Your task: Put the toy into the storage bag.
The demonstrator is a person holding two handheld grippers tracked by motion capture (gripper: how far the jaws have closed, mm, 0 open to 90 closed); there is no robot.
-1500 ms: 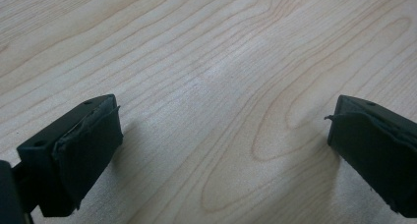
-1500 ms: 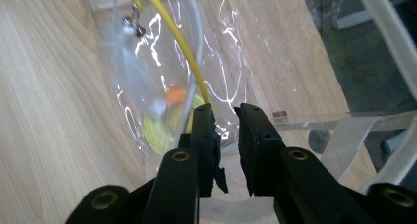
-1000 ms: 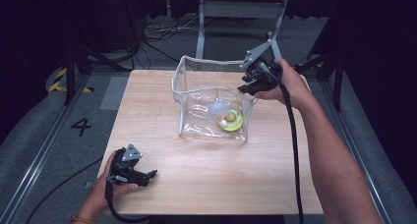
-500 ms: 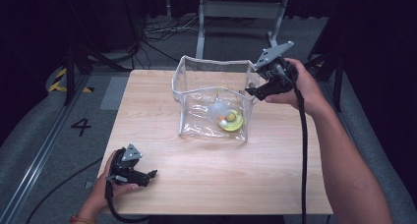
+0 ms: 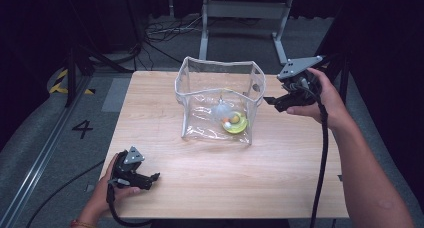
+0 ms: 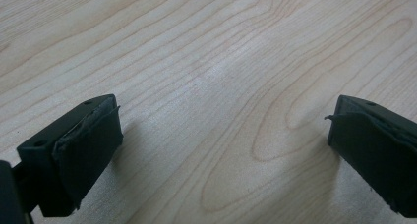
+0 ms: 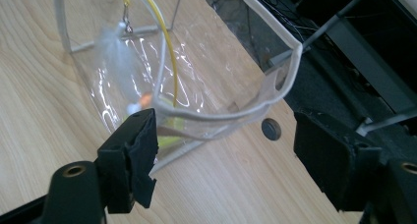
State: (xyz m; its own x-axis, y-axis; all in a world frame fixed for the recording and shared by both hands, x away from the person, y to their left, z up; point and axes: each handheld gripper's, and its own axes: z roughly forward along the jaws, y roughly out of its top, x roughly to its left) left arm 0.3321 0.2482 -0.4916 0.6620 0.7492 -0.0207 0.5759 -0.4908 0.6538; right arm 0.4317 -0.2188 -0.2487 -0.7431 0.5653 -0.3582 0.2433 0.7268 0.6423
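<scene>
Risk first: my right gripper (image 5: 270, 101) sits just off the right rim of the clear pouch (image 5: 216, 104), jaws spread and nothing between them. They have just been opening. In the right gripper view that gripper (image 7: 223, 145) has the pouch's white-trimmed rim (image 7: 290, 81) curling between the two pads without touching either. The rim looks soft and floppy, so if I push back in carelessly, a jaw could catch the trim and tip or drag the whole pouch, and I judge it too light to resist. The far right corner of the pouch is near the table's (image 5: 150, 118) back right edge, so a shove that way could send it off.

My left gripper (image 5: 150, 178) is well apart from the pouch, down at the near left corner of the table. Its jaws are wide apart and nothing is between them, bare wood under them (image 6: 216, 86). It can't steady the pouch from there.

Pouch look: transparent plastic, white edging, standing open-topped at mid table, slightly toward the back. The walls are wrinkled and glossy. Inside, toward its near right corner, a yellow-green item (image 5: 235, 123) with a white fluffy bit (image 5: 220, 110) above it. The right gripper view shows a yellow cord (image 7: 164, 42) and a small clip there too. I can't tell what the item is.
</scene>
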